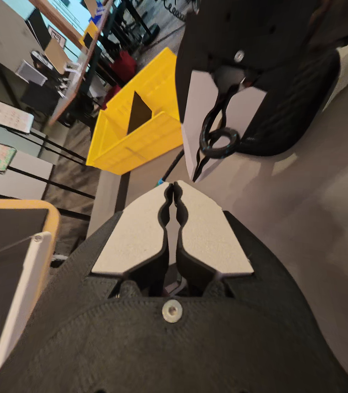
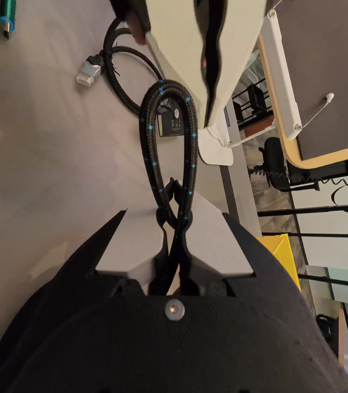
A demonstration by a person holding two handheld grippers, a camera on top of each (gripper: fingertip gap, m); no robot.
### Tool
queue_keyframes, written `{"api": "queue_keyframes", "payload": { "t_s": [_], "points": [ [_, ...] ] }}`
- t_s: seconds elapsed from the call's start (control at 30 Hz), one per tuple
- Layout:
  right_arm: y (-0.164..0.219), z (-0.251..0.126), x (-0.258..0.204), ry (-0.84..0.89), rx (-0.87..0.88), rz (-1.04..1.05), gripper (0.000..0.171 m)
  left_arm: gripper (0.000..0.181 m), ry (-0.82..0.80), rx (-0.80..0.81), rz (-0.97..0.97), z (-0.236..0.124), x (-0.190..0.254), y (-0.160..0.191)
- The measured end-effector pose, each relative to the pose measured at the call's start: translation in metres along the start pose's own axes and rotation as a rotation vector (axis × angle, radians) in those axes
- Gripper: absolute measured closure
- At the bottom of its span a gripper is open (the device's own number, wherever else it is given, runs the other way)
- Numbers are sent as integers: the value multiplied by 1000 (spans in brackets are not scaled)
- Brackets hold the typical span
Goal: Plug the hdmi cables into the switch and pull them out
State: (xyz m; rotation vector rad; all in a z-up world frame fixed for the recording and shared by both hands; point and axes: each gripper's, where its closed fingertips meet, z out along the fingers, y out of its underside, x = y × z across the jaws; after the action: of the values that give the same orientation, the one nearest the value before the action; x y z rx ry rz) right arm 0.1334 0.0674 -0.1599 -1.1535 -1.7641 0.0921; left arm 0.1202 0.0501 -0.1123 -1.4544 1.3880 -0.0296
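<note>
My right gripper (image 2: 174, 184) is shut on a loop of black braided HDMI cable with blue flecks (image 2: 147, 131), and the loop stands up ahead of the fingers. Through the loop I see the small black switch (image 2: 172, 125) lying on the table. A second black cable (image 2: 124, 85) with a silver plug (image 2: 88, 72) lies coiled at the far left of it. A teal plug (image 2: 8, 19) lies at the top left. My left gripper (image 1: 173, 185) is shut with nothing between its fingers. It faces the right gripper (image 1: 195, 177), which holds the cable loop (image 1: 219, 141).
The pale table top (image 2: 51, 148) ends at an edge on the right of the right wrist view. A yellow bin (image 1: 139, 136) stands below the table edge. A dark board with a tan rim (image 2: 328, 85) and a white bracket (image 2: 215, 148) are beside the table. Left tips to right tips: about 6 centimeters.
</note>
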Motion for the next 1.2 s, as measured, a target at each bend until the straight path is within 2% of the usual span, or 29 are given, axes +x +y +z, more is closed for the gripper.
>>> {"api": "queue_keyframes", "payload": {
  "t_s": [0.03,0.4,0.67,0.8,1.03,1.2],
  "points": [
    [-2,0,2,-12,10,-2,171,181,-7,13,16,-4,-2,-7],
    [-28,5,7,-185,127,39,171,181,-43,154,110,-29,-14,-64],
    [-39,5,1,-216,140,12,171,181,-28,182,160,-33,-15,-78],
    [-41,-1,9,-171,149,15,171,181,-68,162,186,-36,-23,-78],
    [-47,-15,14,-84,144,-39,171,181,-87,159,24,-39,-42,-64],
    [-54,-20,20,-71,188,2,171,181,-57,215,-129,-41,-43,-64]
  ]
}}
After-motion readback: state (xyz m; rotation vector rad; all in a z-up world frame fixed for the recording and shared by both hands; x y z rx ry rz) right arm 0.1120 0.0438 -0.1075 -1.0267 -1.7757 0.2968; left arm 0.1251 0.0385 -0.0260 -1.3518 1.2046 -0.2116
